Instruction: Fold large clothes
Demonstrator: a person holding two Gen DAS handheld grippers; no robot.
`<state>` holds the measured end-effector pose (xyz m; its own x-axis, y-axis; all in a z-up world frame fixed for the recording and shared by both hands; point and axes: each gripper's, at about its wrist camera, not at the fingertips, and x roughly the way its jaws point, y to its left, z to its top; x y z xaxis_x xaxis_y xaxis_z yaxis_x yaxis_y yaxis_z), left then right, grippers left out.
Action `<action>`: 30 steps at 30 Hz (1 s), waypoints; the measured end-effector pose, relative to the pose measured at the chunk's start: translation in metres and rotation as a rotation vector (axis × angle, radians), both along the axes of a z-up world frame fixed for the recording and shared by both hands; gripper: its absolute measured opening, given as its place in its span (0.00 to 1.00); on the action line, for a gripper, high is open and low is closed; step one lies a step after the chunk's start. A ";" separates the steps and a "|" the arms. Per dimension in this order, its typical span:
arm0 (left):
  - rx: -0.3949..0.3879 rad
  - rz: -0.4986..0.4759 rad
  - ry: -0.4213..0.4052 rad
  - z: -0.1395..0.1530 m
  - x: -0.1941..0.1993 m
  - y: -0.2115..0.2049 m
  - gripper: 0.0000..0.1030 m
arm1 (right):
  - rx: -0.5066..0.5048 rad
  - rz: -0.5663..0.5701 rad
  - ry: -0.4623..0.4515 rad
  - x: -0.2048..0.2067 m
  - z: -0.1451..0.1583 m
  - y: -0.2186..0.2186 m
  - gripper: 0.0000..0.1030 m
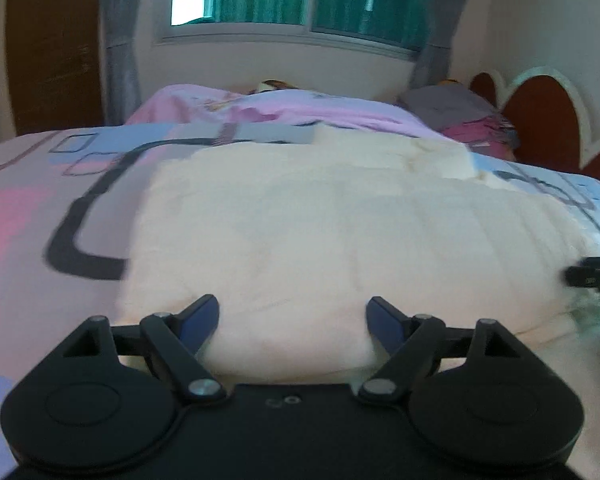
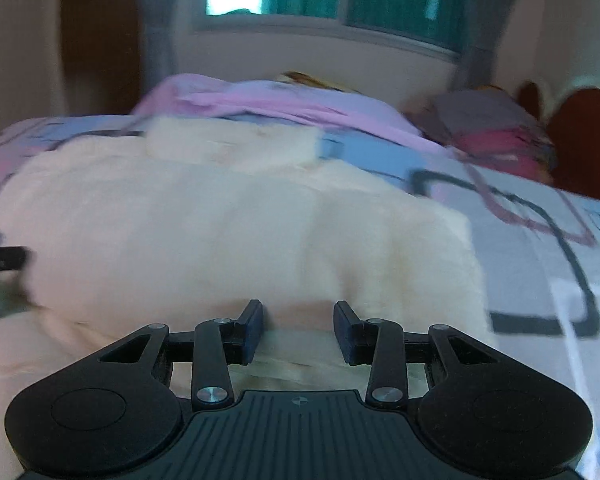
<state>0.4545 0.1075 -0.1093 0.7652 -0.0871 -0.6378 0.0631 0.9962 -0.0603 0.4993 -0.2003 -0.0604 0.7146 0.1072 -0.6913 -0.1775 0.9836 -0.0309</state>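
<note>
A large cream fleecy garment (image 1: 320, 232) lies spread on the bed, with a folded flap (image 1: 400, 152) at its far end. My left gripper (image 1: 292, 312) hovers at the garment's near edge, jaws wide apart; cloth lies under the gap but the pads do not touch it. In the right wrist view the same garment (image 2: 220, 240) fills the middle. My right gripper (image 2: 299, 316) stands at the near edge with its jaws partly closed, and a thick fold of the cloth fills the gap between the pads. Each gripper shows at the other view's edge: right (image 1: 596, 276), left (image 2: 0, 258).
The bed sheet (image 1: 40, 200) has pink, blue and grey blocks with dark lines. A pink blanket (image 1: 260, 108) and pillows (image 1: 452, 108) are heaped at the far side. A red and white headboard (image 1: 540, 120) stands at the right, a brown door (image 1: 52, 48) at the left.
</note>
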 end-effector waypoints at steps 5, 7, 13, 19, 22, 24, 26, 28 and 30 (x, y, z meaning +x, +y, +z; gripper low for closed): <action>0.015 0.006 0.009 0.003 -0.008 0.022 0.78 | 0.021 -0.025 0.036 0.002 0.005 -0.013 0.37; 0.032 0.006 -0.004 0.009 -0.018 0.022 0.84 | 0.059 -0.061 0.023 -0.008 0.016 -0.021 0.43; 0.097 -0.028 -0.023 0.016 -0.048 0.016 0.93 | 0.095 -0.062 -0.031 -0.063 0.042 -0.033 0.79; 0.098 -0.044 -0.013 0.019 -0.085 0.021 0.93 | 0.156 -0.114 -0.032 -0.113 0.058 -0.052 0.79; 0.094 -0.030 -0.013 0.021 -0.106 0.024 0.92 | 0.192 -0.129 -0.025 -0.139 0.064 -0.066 0.79; 0.082 -0.019 -0.009 0.023 -0.122 0.028 0.92 | 0.220 -0.139 -0.020 -0.157 0.067 -0.078 0.79; 0.075 0.003 -0.010 0.024 -0.143 0.032 0.92 | 0.240 -0.153 -0.012 -0.176 0.068 -0.094 0.79; 0.066 0.023 0.003 0.022 -0.166 0.037 0.91 | 0.264 -0.171 -0.001 -0.195 0.066 -0.112 0.75; 0.058 0.037 0.014 0.021 -0.187 0.041 0.90 | 0.299 -0.202 0.018 -0.218 0.063 -0.133 0.70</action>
<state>0.2677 0.1484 -0.0886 0.7584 -0.0220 -0.6514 0.0261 0.9997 -0.0034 0.2816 -0.3332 0.0022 0.7303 0.1643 -0.6631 0.0234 0.9640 0.2647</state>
